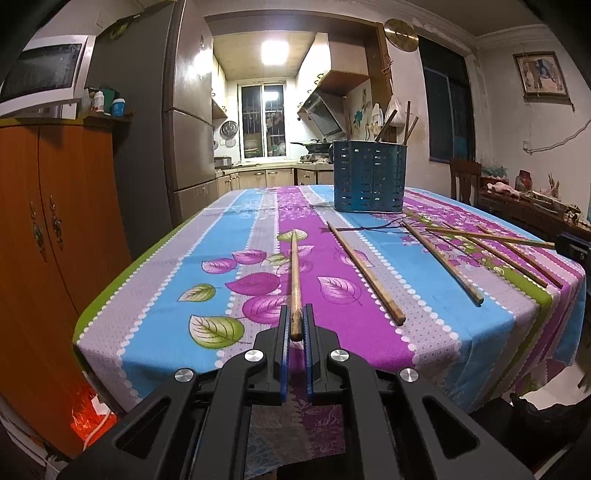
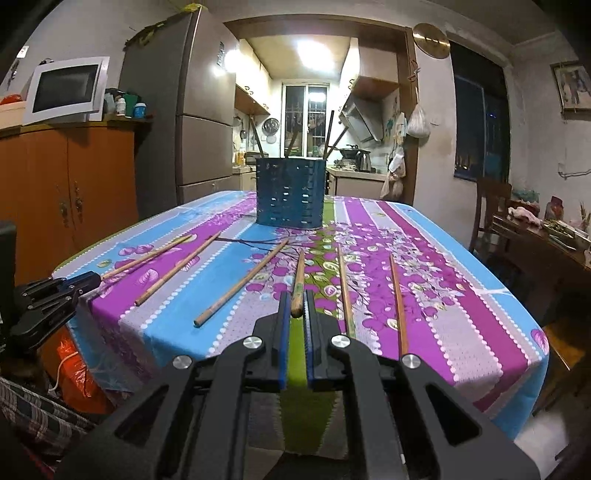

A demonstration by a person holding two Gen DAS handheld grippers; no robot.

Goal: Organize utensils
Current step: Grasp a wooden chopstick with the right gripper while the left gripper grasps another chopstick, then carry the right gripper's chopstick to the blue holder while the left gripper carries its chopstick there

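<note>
Bamboo chopstick (image 1: 294,284) sits clamped at its near end in left tool (image 1: 295,334), low centre of frame. Right tool (image 2: 295,312) looks closed on another chopstick (image 2: 298,282), contact hard to confirm. Blue holder (image 2: 290,192) stands upper centre on worktop (image 2: 461,295). Best lift level, tip up, drop into holder.

no legible text, labels, brand marks or numbers in either wrist view; small containers on the cabinet (image 2: 122,105) carry labels but too small and blurred to read; fridge door sticker (image 2: 221,53) unreadable; framed picture on the wall (image 1: 541,74) shows no readable lettering; gold wall clock (image 1: 400,35) has no digits that can be made out
</note>
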